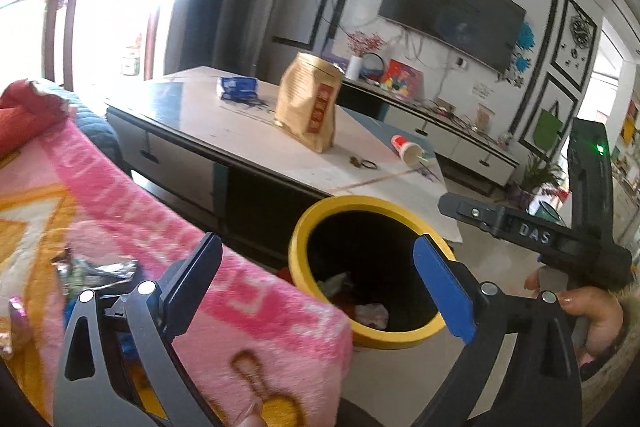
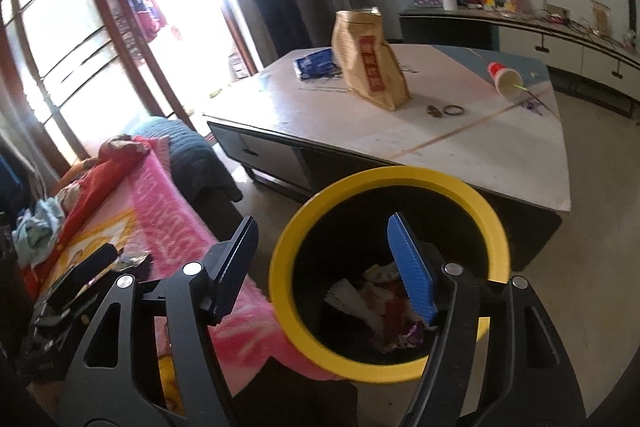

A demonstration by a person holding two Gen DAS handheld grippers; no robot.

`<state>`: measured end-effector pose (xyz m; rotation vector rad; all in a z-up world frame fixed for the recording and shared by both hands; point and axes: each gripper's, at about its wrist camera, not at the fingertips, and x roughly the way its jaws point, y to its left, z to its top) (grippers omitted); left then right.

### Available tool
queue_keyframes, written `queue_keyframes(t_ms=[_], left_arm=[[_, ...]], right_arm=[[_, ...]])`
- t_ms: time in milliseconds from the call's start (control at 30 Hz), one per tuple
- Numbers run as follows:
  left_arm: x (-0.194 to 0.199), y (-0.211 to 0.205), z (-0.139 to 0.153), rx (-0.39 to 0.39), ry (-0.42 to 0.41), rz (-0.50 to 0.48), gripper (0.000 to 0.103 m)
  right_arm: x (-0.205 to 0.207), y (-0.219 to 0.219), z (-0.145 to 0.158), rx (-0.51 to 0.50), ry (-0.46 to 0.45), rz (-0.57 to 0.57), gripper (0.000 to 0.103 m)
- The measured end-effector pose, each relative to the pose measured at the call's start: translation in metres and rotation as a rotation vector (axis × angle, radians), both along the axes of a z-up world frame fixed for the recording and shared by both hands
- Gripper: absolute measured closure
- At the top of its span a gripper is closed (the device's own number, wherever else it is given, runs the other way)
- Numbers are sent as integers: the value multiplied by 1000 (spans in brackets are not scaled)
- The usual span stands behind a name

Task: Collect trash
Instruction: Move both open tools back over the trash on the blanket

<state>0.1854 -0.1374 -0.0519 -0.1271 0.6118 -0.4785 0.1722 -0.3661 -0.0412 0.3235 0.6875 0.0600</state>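
The left gripper (image 1: 320, 281) is spread wide with nothing between its fingers, poised over the pink blanket (image 1: 168, 227) edge and the yellow-rimmed bin (image 1: 304, 223). The right gripper (image 2: 320, 263) is likewise released and empty, its blue pad above the bin (image 2: 280, 267), which stands on the floor just beside the coffee table (image 2: 480, 155) and holds crumpled trash (image 2: 380, 303) (wrappers and paper). A crinkled wrapper (image 1: 100, 269) lies on the blanket. On the table, a tan paper bag (image 2: 370, 63) stands near the middle; a tipped paper cup (image 2: 505, 77) lies toward the far right edge.
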Motion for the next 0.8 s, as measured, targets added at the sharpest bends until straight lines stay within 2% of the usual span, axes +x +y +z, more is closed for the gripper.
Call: queue_keyframes(t_ms=[100,500,800], left_arm=[[-4,13,4,5,-15,35,9],[-11,60,11,-12,-29,153,9],[-17,98,11,-10,-31,239,9]], right_arm=[[-2,12,2,-3,-10,24,41],[-7,63,9,-25,-40,152,39],[-3,96,8,-18,-26,228,39]])
